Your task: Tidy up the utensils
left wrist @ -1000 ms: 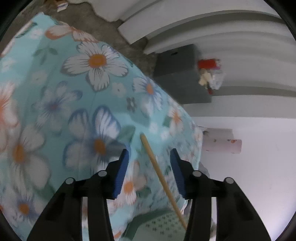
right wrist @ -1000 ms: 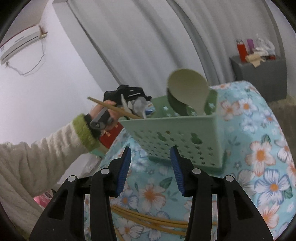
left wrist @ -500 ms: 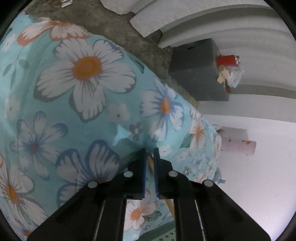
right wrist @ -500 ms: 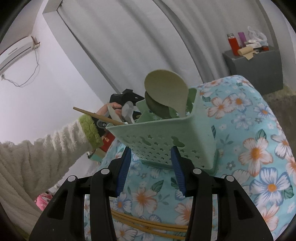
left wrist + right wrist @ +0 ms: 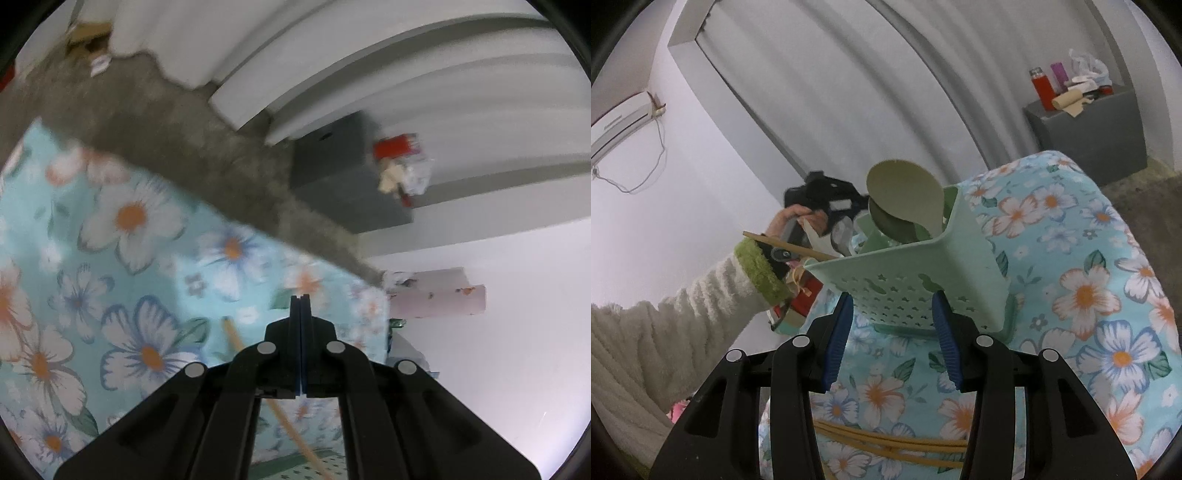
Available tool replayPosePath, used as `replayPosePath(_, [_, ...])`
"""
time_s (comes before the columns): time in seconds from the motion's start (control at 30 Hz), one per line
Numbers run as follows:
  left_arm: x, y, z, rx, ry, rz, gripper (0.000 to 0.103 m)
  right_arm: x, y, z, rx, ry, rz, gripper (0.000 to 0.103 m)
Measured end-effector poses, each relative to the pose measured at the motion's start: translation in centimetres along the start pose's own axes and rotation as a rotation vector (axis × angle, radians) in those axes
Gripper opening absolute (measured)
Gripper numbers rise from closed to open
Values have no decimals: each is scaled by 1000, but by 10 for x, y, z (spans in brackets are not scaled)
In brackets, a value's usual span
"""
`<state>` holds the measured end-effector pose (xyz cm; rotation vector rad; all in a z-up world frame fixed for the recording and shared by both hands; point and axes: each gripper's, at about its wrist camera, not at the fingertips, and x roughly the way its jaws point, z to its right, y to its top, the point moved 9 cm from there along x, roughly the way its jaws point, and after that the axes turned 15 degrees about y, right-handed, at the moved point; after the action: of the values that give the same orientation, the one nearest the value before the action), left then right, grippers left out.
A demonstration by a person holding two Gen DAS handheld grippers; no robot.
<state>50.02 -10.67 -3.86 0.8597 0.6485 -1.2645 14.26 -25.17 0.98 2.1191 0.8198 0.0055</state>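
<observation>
Two spoons [image 5: 905, 192] upright in green basket [image 5: 923, 280]; left hand-held gripper [image 5: 300, 302] pressed together, right hand-held gripper [image 5: 892, 328] spread.

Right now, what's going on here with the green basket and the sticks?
A person is sorting utensils into a perforated pale green plastic basket on a blue floral tablecloth. The left gripper is shut beside a thin wooden chopstick whose end points at the basket's rim; whether it pinches the stick is unclear. The right gripper hangs open in front of the basket, above more wooden chopsticks lying on the cloth. A large pale green spoon already stands in the basket.
</observation>
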Motion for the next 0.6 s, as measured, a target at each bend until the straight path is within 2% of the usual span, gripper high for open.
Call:
replayPosePath(0.3, [-107,-8,60,127,-101,219,0,-15,-1,-14,-26,4,31,44])
replayPosePath(0.47, [-164,-48,99,240,-129,360,0,-22,-2,-18,-32,7,49,44])
replayPosePath(0.6, [-182,-84,122,306,-112,437,0,-27,-3,-23,-38,10,60,44])
